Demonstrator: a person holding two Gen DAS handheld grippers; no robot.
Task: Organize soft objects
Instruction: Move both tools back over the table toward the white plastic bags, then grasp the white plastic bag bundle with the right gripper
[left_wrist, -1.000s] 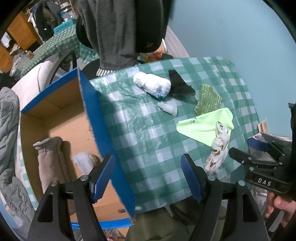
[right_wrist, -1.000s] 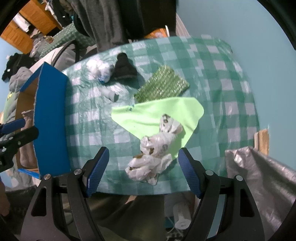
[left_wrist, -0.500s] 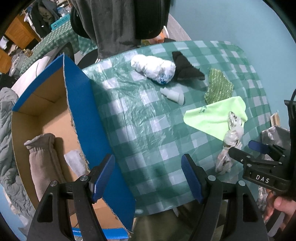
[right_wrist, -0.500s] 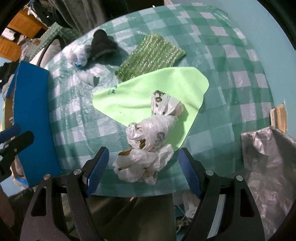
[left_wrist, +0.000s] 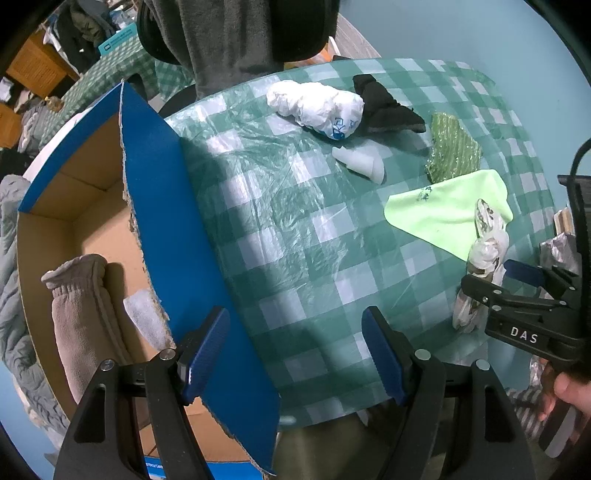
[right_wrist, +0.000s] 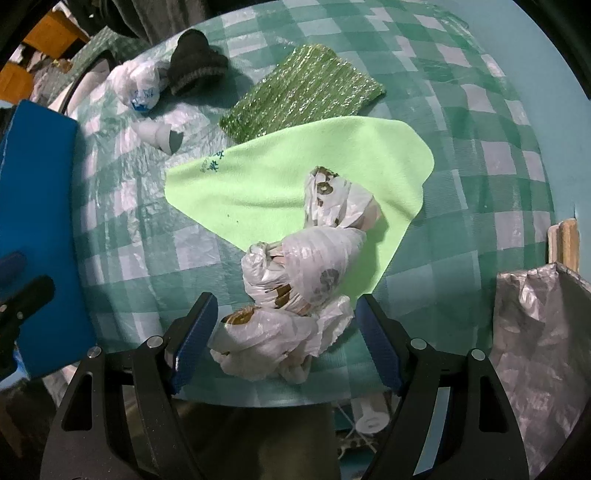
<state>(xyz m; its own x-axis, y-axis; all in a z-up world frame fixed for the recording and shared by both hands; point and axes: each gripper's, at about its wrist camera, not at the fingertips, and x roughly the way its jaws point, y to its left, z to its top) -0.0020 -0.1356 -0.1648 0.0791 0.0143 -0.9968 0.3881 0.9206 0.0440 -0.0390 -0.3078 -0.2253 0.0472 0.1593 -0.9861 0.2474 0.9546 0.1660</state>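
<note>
A knotted white plastic bag (right_wrist: 295, 291) with brown print lies at the table's near edge, partly on a light green cloth (right_wrist: 295, 177). My right gripper (right_wrist: 284, 336) is open, its fingers either side of the bag's near end; it also shows in the left wrist view (left_wrist: 517, 284). My left gripper (left_wrist: 295, 350) is open and empty, over the blue wall of a cardboard box (left_wrist: 177, 221). A grey sock (left_wrist: 81, 314) lies in the box. On the table are a white bag bundle (left_wrist: 317, 109), a black sock (left_wrist: 384, 107), a green glittery sponge cloth (right_wrist: 303, 92) and a small white piece (left_wrist: 360, 166).
The round table (left_wrist: 295, 240) has a green checked plastic cover. A grey lined bin (right_wrist: 535, 350) stands at the right of the table. A person in dark grey clothes (left_wrist: 236, 33) stands at the far side. Grey bedding (left_wrist: 14, 332) lies left of the box.
My right gripper has moved forward and down until the printed bag lies between its fingers. My left gripper has shifted a little; the box and table look closer.
</note>
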